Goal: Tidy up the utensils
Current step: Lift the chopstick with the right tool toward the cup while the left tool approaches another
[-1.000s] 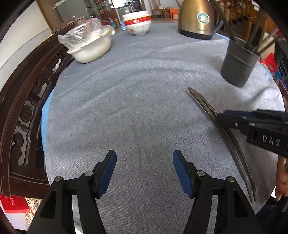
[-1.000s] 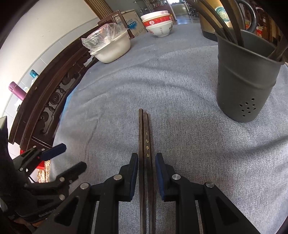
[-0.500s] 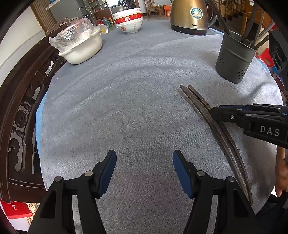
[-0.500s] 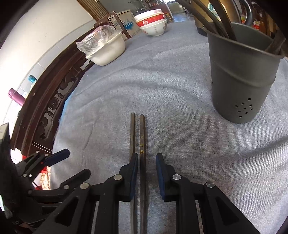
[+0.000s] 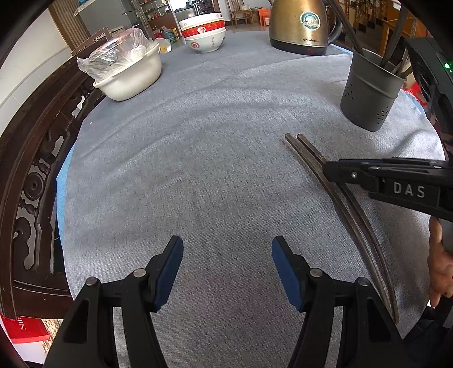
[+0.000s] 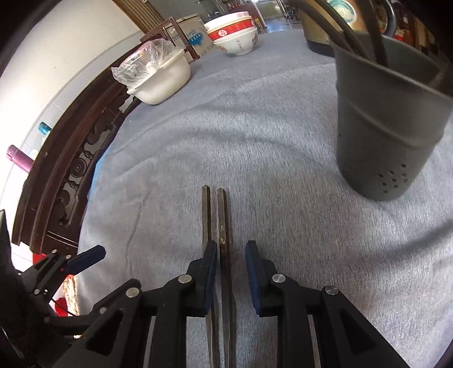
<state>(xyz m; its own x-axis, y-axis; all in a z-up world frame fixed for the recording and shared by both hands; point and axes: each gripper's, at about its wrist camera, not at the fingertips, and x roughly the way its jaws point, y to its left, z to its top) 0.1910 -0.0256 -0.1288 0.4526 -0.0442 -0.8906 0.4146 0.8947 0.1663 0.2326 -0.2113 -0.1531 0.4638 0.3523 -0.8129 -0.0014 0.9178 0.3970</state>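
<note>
Two dark chopsticks (image 6: 221,215) (image 5: 312,161) lie side by side on the grey tablecloth, tips toward the holder. My right gripper (image 6: 230,269) (image 5: 328,169) straddles them low, its jaws narrow. One stick runs between the pads with a gap on the right. The other passes beneath the left finger (image 6: 211,266). Neither pad presses on them. The dark grey perforated utensil holder (image 6: 388,136) (image 5: 368,93) stands ahead to the right with several utensils in it. My left gripper (image 5: 226,254) (image 6: 85,256) hovers open over bare cloth, left of the chopsticks, with nothing between its fingers.
At the far side stand a golden kettle (image 5: 303,25), stacked red-and-white bowls (image 5: 203,36) and a white basin (image 5: 127,76) holding a plastic bag. A carved dark wooden chair back (image 5: 31,169) curves along the table's left edge. A hand (image 5: 438,263) shows at the right.
The two chopsticks have parted slightly, and the left one now lies under the right gripper's left finger instead of between the pads. The holder looms a little larger in the right wrist view.
</note>
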